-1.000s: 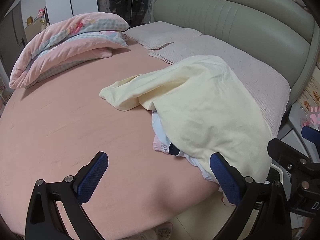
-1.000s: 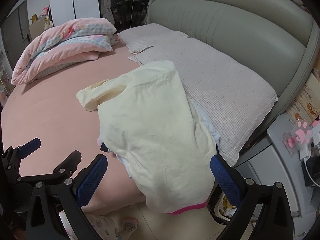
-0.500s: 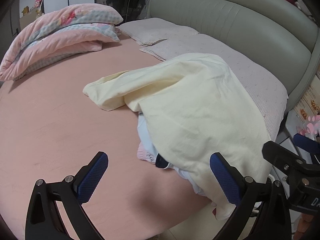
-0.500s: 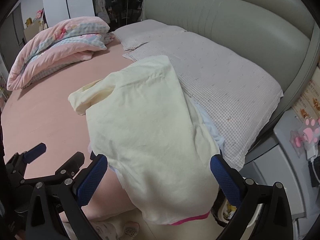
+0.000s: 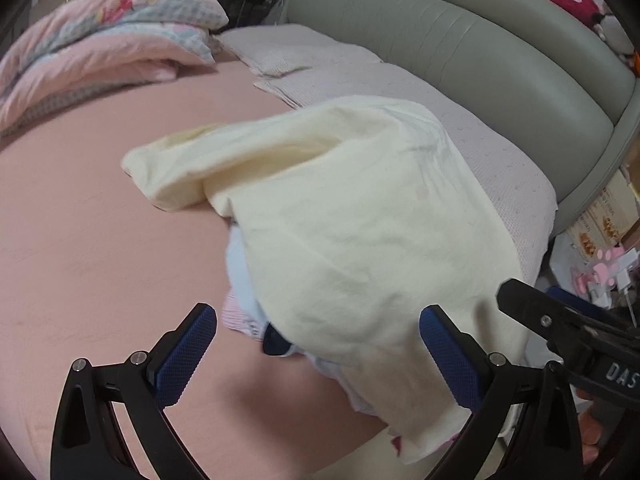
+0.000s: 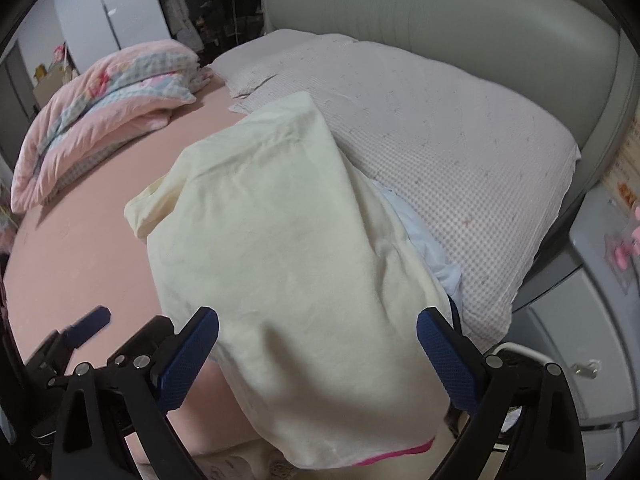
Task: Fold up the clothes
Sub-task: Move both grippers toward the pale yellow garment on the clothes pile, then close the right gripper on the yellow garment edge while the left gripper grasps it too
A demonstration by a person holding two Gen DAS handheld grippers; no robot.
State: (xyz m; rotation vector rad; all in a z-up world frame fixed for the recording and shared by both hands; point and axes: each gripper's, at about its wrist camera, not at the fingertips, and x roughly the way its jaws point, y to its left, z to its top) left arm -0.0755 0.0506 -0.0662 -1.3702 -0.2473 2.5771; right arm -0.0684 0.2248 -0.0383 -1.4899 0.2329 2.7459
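Note:
A pale yellow garment (image 5: pixel 344 216) (image 6: pixel 280 248) lies draped over a small heap of clothes at the near corner of the pink bed (image 5: pixel 88 240). Light blue cloth (image 5: pixel 240 280) (image 6: pixel 424 236), pink knit and a dark blue bit (image 5: pixel 275 340) peek out under it. A pink hem (image 6: pixel 400 454) shows at its lower edge, which hangs over the bed's side. My left gripper (image 5: pixel 318 354) is open just short of the heap, its right finger close to the yellow cloth. My right gripper (image 6: pixel 318 354) is open with the yellow garment's hanging part between its fingers.
A folded pink quilt (image 5: pixel 100 40) (image 6: pixel 100 108) lies at the far left of the bed. Checked pillows (image 6: pixel 440 128) run along the grey padded headboard (image 5: pixel 460 44). A grey bedside cabinet (image 6: pixel 592 280) stands at the right, with the floor below the bed's edge.
Both grippers have moved forward and closer to the heap, so the yellow garment fills more of each view. Both stay open and the clothes have not moved.

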